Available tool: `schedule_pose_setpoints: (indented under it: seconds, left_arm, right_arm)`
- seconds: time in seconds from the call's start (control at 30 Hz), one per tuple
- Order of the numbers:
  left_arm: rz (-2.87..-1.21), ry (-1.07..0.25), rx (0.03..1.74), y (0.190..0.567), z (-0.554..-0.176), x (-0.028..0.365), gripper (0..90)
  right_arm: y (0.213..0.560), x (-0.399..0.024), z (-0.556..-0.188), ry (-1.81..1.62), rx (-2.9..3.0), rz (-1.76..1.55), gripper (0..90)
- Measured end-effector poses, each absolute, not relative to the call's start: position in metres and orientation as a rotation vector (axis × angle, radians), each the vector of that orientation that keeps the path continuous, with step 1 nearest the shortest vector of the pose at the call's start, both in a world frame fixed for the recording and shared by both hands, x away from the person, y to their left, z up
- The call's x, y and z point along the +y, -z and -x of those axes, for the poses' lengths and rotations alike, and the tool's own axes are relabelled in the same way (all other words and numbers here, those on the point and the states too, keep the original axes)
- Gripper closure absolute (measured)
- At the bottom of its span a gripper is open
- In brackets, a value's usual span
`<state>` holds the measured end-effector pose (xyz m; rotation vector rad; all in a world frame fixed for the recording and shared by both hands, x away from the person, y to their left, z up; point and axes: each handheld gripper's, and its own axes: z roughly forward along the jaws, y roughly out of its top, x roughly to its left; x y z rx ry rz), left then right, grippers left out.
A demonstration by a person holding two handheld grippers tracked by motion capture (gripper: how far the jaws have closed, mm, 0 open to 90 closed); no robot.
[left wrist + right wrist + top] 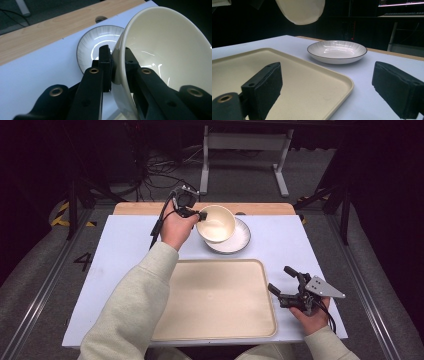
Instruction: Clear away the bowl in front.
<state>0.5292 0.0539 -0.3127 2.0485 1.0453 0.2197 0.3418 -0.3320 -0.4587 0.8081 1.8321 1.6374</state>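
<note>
Left tongs (200,215): clenching on the rim of the bowl (216,223), one jaw sitting inside the wall and one outside, as the left gripper view is showing (117,67)
Bowl (170,50): hanging in the air above the plate (239,239), tilting on its side with the opening facing the camera in the high view; its rounded underside is showing at the top of the right gripper view (299,10), clear of the tabletop (125,250)
Plate (337,52): white with a dark rim line and ribbed wall, resting flat on the tabletop just beyond the far edge of the tray (220,300); the bowl is not touching it
Right tongs (285,287): released, jaws standing apart with nothing between them, hovering just beside the right edge of the tray; in the right gripper view (327,95) the tray corner and bare tabletop are lying between the two pads
Tray (287,75): cream, rectangular, lying flat on the near half of the tabletop
Tabletop (362,75): pale blue-white sheet, with a wooden strip (150,208) running along its far edge
</note>
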Motion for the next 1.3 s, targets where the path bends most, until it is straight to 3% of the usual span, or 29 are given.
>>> schedule_pose_setpoints:
  seconds: [0.73,1.3]
  left_arm:
    - [-2.184,-0.136,0.882,0.288,-0.486,0.076,82.2]
    - [-2.3,-0.041,0.759,0.294,-0.466,0.07,82.1]
  right_arm:
    - [0.459,-0.332,-0.342,-1.631,1.835,-0.809,9.5]
    - [0.459,-0.332,-0.342,-1.633,1.834,-0.809,9.4]
